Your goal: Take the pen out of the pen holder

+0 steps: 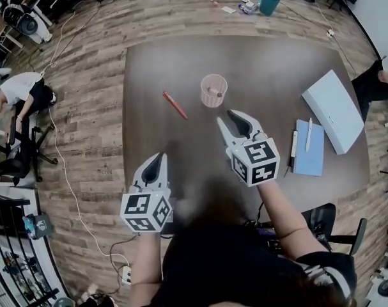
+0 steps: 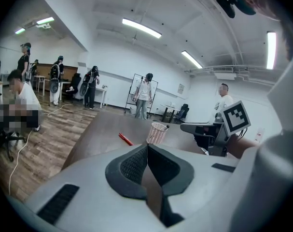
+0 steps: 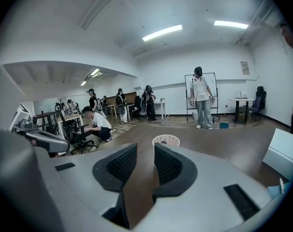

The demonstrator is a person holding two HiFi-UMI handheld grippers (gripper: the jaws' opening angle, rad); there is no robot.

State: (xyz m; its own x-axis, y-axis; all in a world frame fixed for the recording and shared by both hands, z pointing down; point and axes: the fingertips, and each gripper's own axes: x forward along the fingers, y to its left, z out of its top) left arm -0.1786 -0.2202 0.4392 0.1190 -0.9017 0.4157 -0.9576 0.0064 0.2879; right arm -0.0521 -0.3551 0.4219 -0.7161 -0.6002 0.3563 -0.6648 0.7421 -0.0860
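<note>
Two grippers: both are held over the near half of a brown tabletop (image 1: 155, 69), and both are empty.
Left gripper (image 1: 159, 156): its jaws are pressed together with nothing between them; it hangs near the tabletop's front edge, well apart from the pen holder.
Right gripper (image 1: 225, 116): its jaws stand apart, and only bare tabletop shows in the gap; it points toward the pen holder from just in front of it, not touching.
Pen holder (image 1: 213, 89): a pink mesh cup, upright near the middle of the tabletop; in the right gripper view it sits just past the right jaw.
Dark pen (image 1: 218, 94): inside the pen holder, leaning on its rim, with its tip poking out above it.
Red pen (image 1: 175, 105): lies flat on the tabletop to the left of the pen holder, apart from it.
Blue notebook (image 1: 310, 152): on the tabletop's right side, with a white pen (image 1: 308, 135) lying on it.
Floor (image 1: 85, 94): wood planks all around the tabletop.
</note>
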